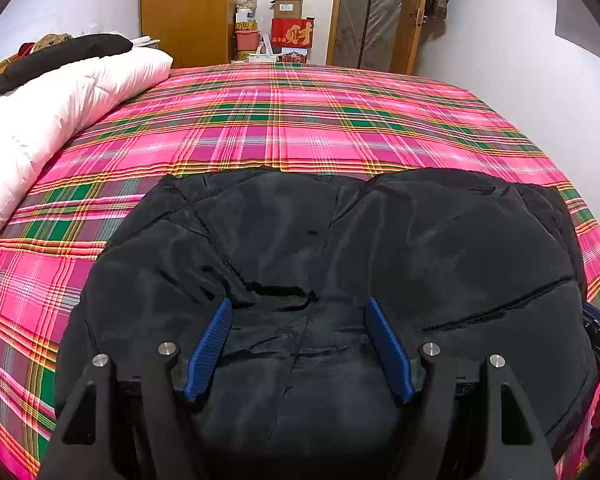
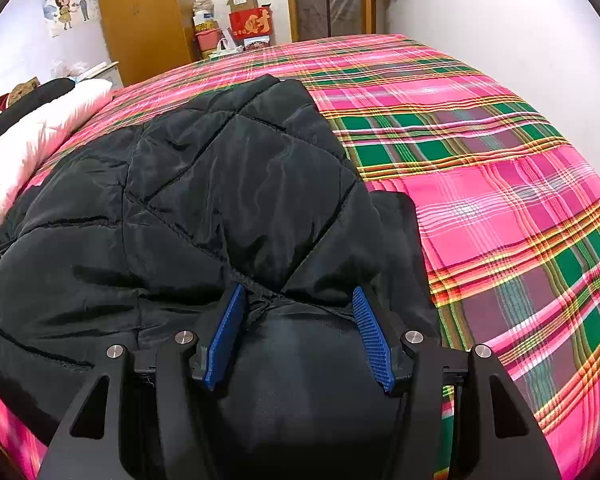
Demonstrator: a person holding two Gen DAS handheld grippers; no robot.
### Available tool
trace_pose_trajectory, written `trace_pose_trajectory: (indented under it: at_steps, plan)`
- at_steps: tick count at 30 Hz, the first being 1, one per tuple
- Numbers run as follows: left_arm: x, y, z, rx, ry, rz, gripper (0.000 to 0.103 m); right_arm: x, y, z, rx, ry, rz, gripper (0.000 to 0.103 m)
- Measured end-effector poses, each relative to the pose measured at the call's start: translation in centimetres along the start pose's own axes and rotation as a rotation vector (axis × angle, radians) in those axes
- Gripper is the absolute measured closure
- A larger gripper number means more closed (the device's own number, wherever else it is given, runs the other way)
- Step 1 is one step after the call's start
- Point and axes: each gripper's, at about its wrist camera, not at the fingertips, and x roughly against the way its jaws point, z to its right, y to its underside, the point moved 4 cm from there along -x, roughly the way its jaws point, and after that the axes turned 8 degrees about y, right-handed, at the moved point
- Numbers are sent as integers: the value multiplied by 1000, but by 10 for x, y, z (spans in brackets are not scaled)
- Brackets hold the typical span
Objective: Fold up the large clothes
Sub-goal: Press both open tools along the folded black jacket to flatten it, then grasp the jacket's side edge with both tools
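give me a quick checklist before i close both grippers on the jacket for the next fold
1. Left gripper open: ok, blue pads wide apart.
2. Right gripper open: ok, pads apart.
3. Jacket fabric between left pads: ok, black cloth fills the gap.
4. Fabric between right pads: ok, a bunched seam sits by the left pad.
5. How many layers each gripper would pinch: cannot tell.
6. Bed space beyond the jacket for the fold: ok; quilt lies off to the left.

Home bedroom: plaid-sheeted bed [image 1: 300, 120], wooden wardrobe [image 1: 184, 8].
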Motion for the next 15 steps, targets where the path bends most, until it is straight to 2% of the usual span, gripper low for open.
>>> trace_pose_trajectory:
  at_steps: [8, 11, 15]
  plan:
    - [10, -6, 1, -4, -10, -15, 33, 15, -14, 0, 29, 33, -19, 47]
    - [33, -9, -6, -3, -4, 16, 35, 42, -24, 9, -11, 8, 28, 47]
    - [61, -8, -42, 8, -86, 56, 35, 48, -20, 19, -22, 14, 20, 47]
